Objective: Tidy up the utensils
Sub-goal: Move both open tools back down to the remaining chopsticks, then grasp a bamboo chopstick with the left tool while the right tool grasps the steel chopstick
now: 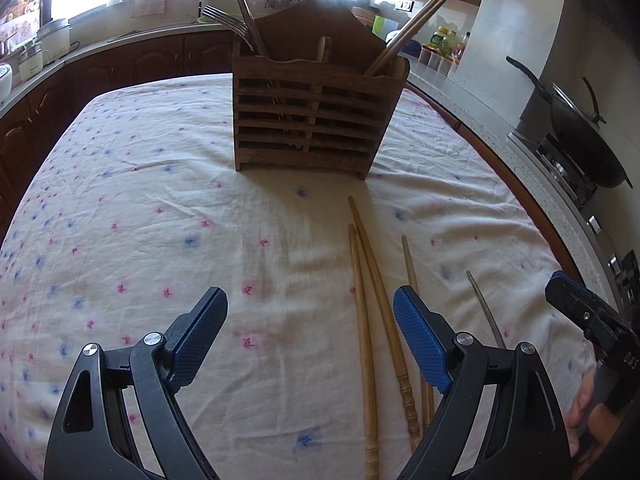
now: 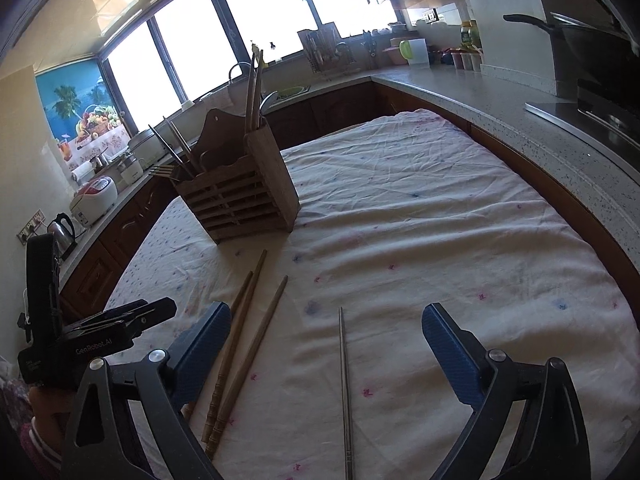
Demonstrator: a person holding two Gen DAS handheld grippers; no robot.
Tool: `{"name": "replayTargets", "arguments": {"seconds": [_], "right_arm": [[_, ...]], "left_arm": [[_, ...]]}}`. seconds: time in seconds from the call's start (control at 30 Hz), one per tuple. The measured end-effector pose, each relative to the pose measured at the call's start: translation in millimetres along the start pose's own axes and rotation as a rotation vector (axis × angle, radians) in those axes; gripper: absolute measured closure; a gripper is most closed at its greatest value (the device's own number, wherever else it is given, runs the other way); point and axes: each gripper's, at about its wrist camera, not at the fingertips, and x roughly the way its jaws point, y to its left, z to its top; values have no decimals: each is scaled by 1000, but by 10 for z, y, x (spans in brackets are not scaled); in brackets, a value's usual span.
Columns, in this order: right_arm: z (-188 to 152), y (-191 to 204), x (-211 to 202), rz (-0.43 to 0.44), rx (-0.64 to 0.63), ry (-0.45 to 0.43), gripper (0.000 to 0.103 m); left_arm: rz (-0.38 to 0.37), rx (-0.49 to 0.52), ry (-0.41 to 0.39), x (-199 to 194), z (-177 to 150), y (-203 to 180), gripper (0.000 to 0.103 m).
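Four chopsticks lie loose on the table's cloth near the front edge: three wooden ones point(image 1: 362, 320) and, to their right, a metal one point(image 2: 345, 380). The holder point(image 1: 316, 116) stands mid-table, already holding forks and chopsticks. Both grippers, left point(image 1: 308, 332) and right point(image 2: 326, 344), have fingers spread and empty. This looks like the pickup step; next, each must settle over a stick and pinch. The sticks' near ends are cut off.
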Motion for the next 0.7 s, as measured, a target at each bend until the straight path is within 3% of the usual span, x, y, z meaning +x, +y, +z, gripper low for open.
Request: {"name": "replayTargets", "arguments": {"seconds": [0.1,0.3,0.37,0.5,0.57,0.7], "right_arm": [[-52,-5,83,-22,-18,43,27],[-169,16,270,-62,-73,125,53],[-208,27,348,-72,-91,154,59],[-265,32,496,-103,-118,195,85],[-255,66,527,-115,-142,201,90],[-225,113,588,-107,-164,212,97]], "left_arm": [[2,25,34,135,8,-68,26],[8,88,110,430,36,-219,55],[25,122,102,455,25,-283,58],[54,195,93,440,-32,-367,73],[44,207,94,407,-58,-360,86],[5,186,121,300,-134,-252,95]]}}
